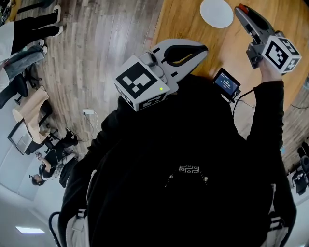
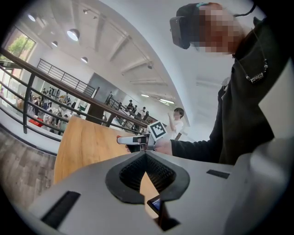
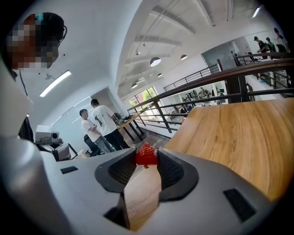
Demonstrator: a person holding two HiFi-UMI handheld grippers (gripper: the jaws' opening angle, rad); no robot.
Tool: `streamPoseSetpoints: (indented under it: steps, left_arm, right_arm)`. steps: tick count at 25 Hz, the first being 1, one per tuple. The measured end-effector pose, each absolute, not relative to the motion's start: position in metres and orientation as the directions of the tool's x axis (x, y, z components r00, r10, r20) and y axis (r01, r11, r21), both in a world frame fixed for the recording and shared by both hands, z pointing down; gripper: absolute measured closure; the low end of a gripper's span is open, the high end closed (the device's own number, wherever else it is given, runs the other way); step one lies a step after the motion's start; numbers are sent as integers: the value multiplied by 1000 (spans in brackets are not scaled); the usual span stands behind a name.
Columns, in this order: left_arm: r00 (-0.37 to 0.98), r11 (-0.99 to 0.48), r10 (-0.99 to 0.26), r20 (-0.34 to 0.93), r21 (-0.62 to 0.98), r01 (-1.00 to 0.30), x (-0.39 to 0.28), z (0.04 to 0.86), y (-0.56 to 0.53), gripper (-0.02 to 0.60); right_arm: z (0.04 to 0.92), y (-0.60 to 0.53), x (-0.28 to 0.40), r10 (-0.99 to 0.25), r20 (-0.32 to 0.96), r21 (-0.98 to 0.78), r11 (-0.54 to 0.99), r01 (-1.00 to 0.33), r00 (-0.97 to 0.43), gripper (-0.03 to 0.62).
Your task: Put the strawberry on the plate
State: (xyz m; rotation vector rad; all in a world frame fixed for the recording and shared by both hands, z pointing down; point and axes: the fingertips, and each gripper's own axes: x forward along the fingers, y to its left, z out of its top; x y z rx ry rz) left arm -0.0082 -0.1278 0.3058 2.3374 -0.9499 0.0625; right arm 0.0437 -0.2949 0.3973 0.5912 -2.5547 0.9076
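The red strawberry (image 3: 146, 154) is pinched between the tips of my right gripper (image 3: 146, 158), which is shut on it above the wooden table (image 3: 239, 137). From the head view the right gripper (image 1: 243, 10) hangs over the table's right part. The strawberry (image 1: 242, 6) shows as a red spot at its tip, just right of the white round plate (image 1: 216, 12). The plate lies bare at the far edge. My left gripper (image 1: 203, 48) hovers at the table's near edge. Its jaws meet at the tips (image 2: 146, 155) with nothing between them.
A small device with a lit screen (image 1: 227, 82) and a cable sits at the table's near edge, between the two grippers. Wooden floor (image 1: 106, 43) lies left of the table. People stand far off behind a railing (image 3: 202, 87).
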Motion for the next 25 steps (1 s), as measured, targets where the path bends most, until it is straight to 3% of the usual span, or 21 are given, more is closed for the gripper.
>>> streamPoseSetpoints:
  steps: [25]
  left_arm:
    - [682,-461,-670,293,556,-692,-15,321,-117,583]
  right_arm:
    - [512,-304,63,-166,656,-456,691,-562,-736,442]
